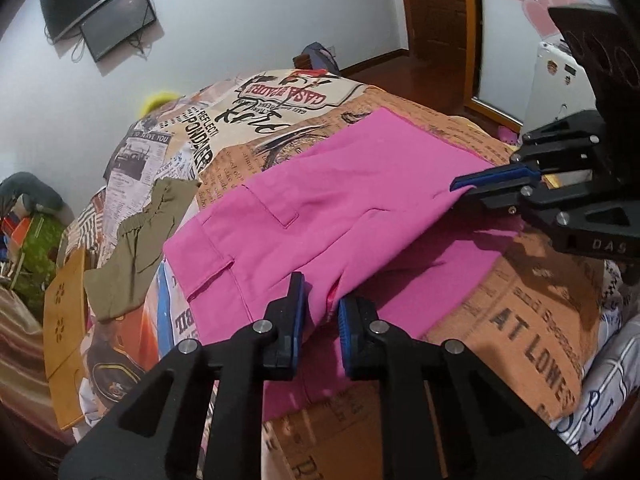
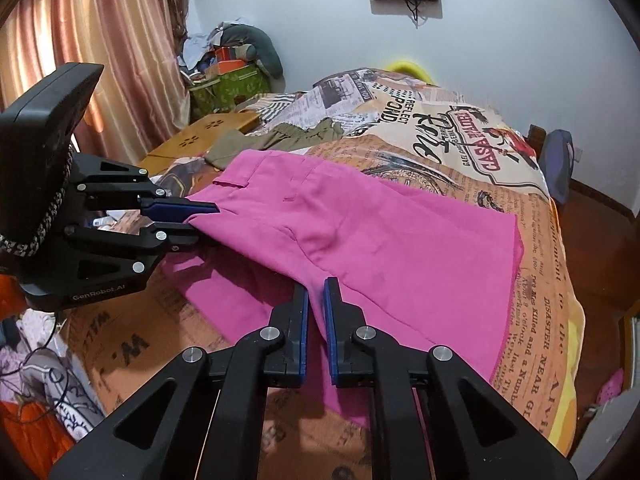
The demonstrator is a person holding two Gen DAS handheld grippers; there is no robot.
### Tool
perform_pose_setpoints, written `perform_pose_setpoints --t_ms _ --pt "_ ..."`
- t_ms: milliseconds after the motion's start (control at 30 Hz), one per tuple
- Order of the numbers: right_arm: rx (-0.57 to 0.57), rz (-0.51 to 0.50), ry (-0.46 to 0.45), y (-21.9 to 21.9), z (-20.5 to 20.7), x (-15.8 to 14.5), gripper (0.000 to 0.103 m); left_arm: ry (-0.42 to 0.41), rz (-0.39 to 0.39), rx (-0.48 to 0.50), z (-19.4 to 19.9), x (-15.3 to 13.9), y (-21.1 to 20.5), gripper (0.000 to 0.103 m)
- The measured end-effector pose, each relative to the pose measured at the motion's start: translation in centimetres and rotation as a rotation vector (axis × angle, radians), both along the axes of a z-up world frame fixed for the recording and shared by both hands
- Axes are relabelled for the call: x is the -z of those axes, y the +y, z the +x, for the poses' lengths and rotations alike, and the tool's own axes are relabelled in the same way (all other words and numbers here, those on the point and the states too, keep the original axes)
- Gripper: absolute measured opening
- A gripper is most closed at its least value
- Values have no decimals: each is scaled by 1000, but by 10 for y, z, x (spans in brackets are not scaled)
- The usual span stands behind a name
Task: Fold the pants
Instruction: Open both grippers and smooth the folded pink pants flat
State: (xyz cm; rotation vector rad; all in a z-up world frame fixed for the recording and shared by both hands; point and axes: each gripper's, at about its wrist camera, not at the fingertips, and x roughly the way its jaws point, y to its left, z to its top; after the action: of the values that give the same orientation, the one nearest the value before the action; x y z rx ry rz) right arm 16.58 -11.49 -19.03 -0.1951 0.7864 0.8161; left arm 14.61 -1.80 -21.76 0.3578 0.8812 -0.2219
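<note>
Pink pants (image 1: 320, 208) lie spread on the bed's newspaper-print cover, also in the right wrist view (image 2: 380, 240). My left gripper (image 1: 322, 300) is shut on the near edge of the pants at the waist end; it shows in the right wrist view (image 2: 208, 220) pinching that edge. My right gripper (image 2: 316, 296) is shut on the near edge farther along the leg; it appears in the left wrist view (image 1: 464, 190) clamping the fabric. The held upper layer is lifted slightly off a lower pink layer.
An olive-green garment (image 1: 136, 248) lies beside the pants' waist end, also in the right wrist view (image 2: 288, 140). A wooden board (image 1: 68, 320) stands at the bed's side. Clutter (image 2: 228, 68) is piled in the corner by the curtain. The bed edge is near me.
</note>
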Motion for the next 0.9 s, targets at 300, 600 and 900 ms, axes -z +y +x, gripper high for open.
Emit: perform_pose_setpoints --t_ms 300,600,900 --pt "-19 -43 18 -1 -16 9 7 28 -6 -1 -14 7 -3 15" --pt "27 -46 146 -12 -9 10 24 61 -36 -3 -29 5 0 32" --pt "65 100 133 -17 -6 -22 35 31 -234 -64 -28 -36 26 45"
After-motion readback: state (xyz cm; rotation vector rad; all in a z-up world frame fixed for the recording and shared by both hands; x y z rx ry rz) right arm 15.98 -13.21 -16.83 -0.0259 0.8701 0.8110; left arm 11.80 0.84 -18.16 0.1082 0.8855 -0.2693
